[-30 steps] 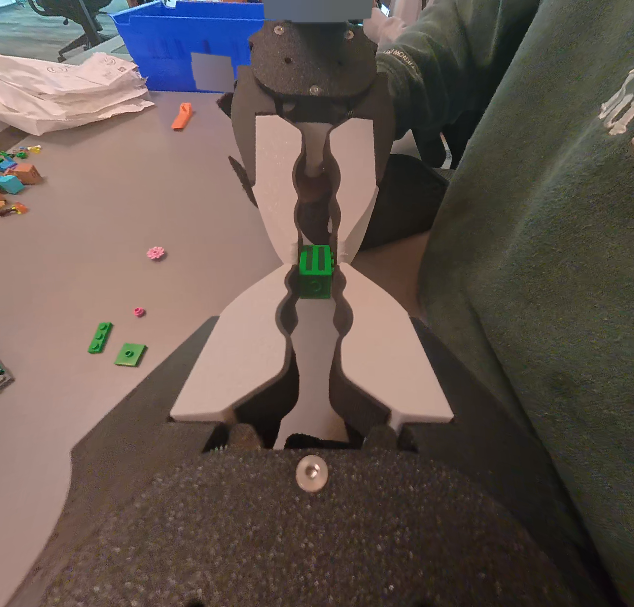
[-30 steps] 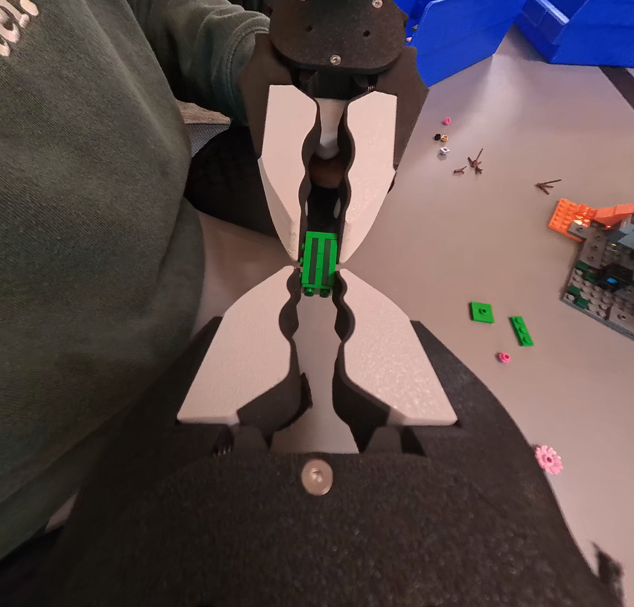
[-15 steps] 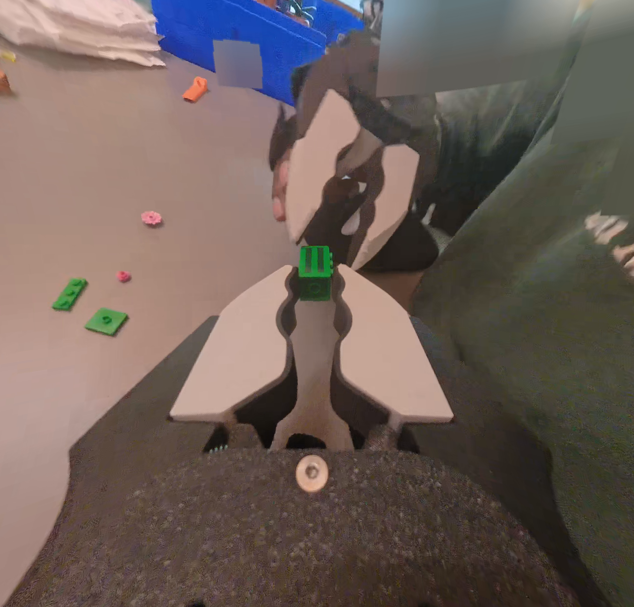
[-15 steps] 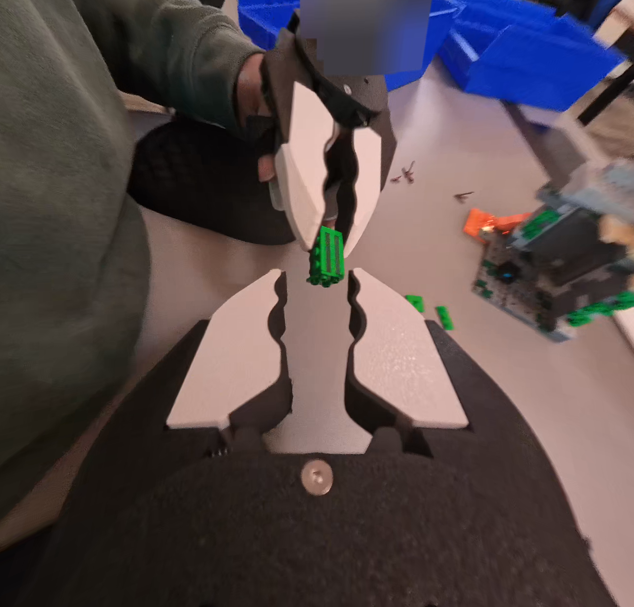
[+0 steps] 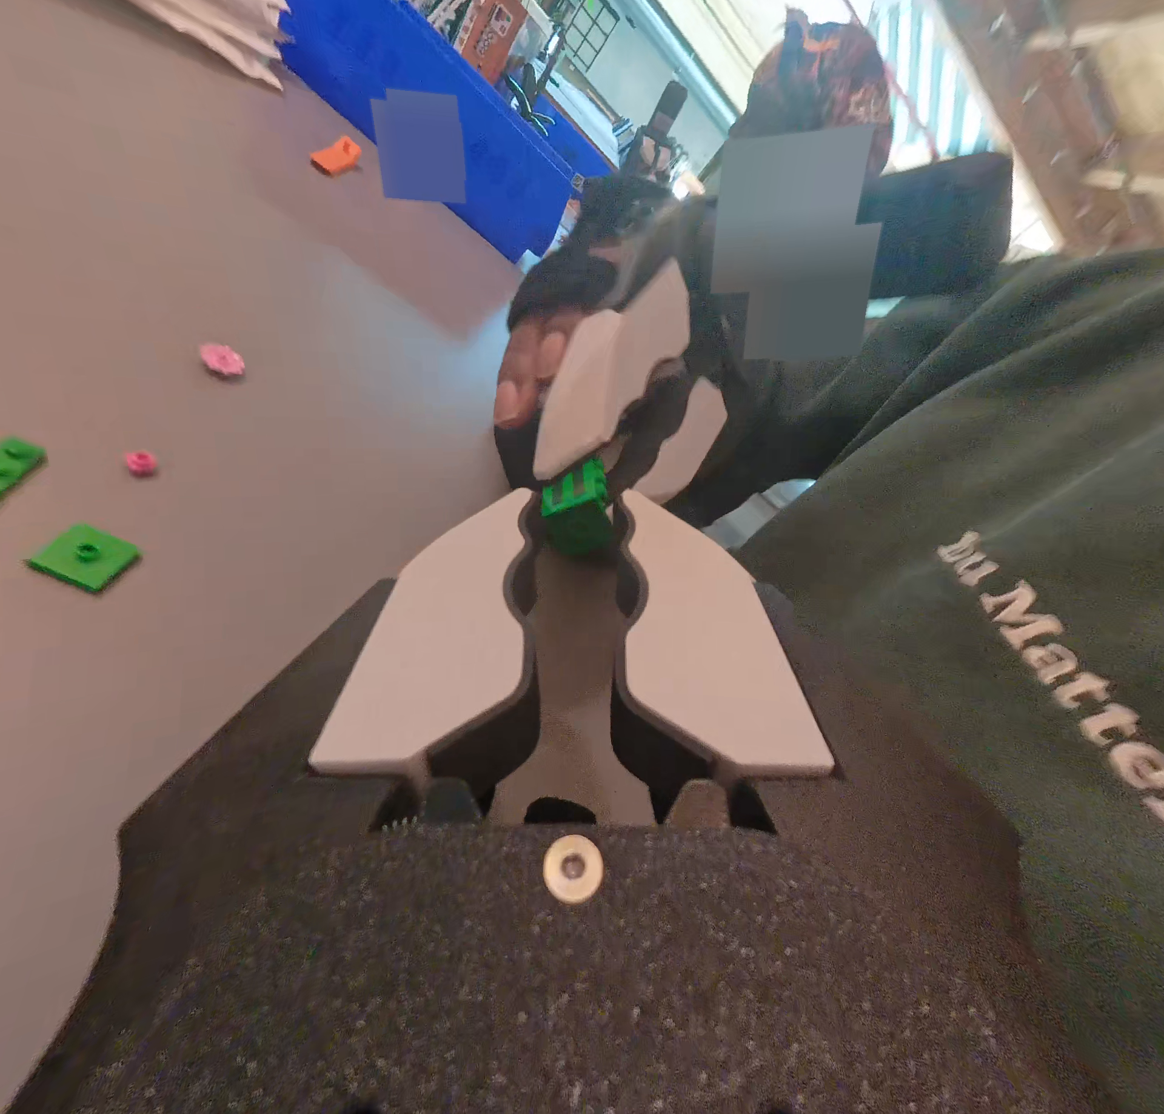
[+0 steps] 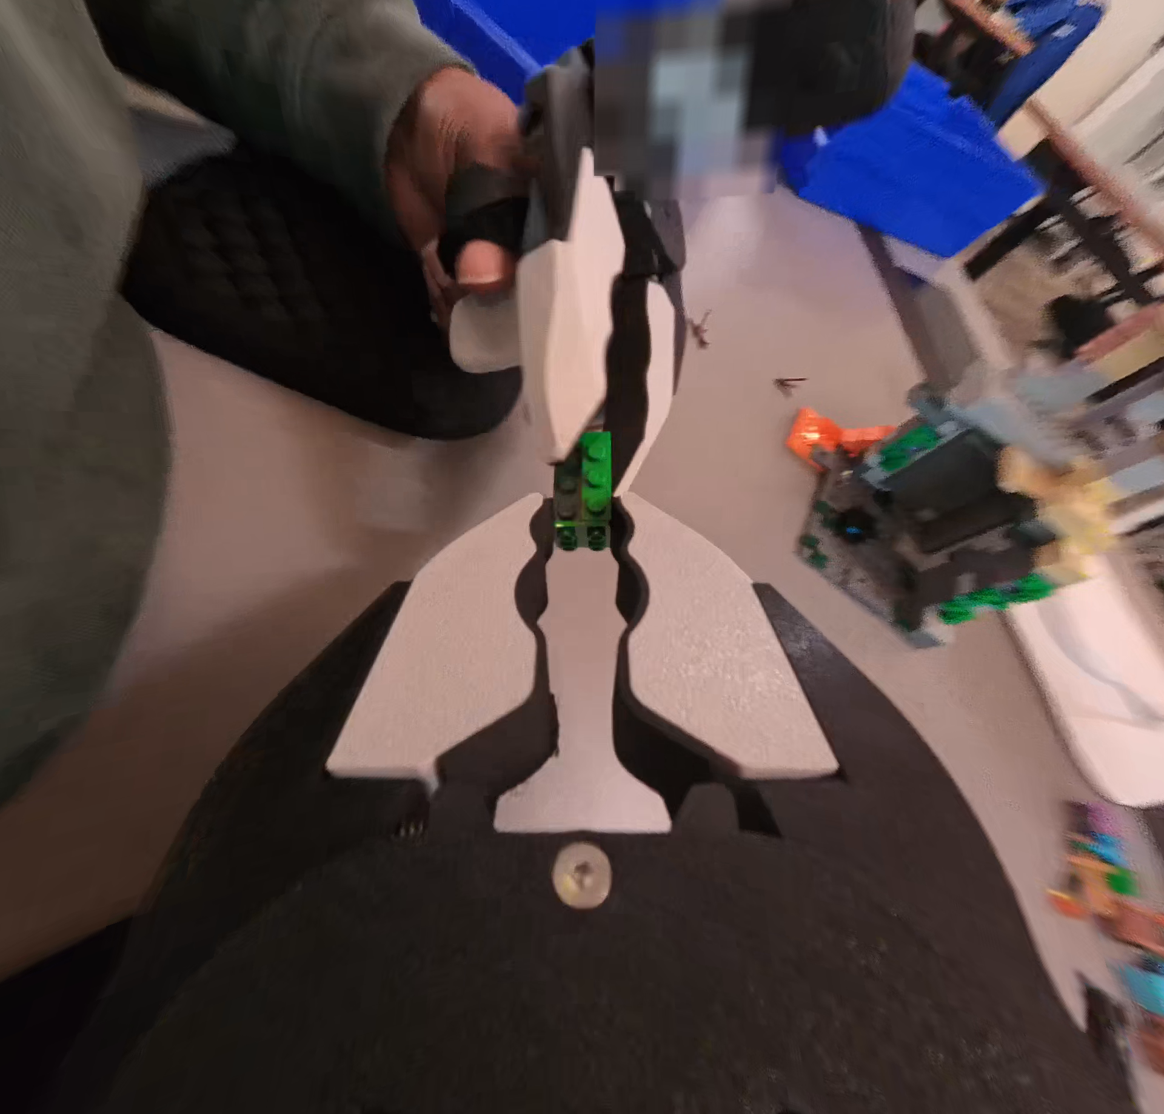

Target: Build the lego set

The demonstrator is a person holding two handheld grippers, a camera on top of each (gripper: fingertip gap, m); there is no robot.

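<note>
A small green lego assembly is held in the air between both grippers, which face each other tip to tip. My left gripper is shut on its near end. My right gripper comes in tilted from above, gripping the slotted far end. In the right wrist view my right gripper is shut on the green assembly, studs facing me, and the left gripper grips its upper end. The partly built grey and green lego model stands on the table to the right, blurred.
On the grey table lie a green square plate, another green plate, a pink flower, a pink stud and an orange piece. Blue bins stand behind. A person's green sweatshirt is close. Only a small space, under 4 cm, lies between the two pairs of fingers.
The right gripper opened and let go of the green assembly half a second ago, then shut on it again. Both grippers have twisted, so the two grippers now meet at an angle.
</note>
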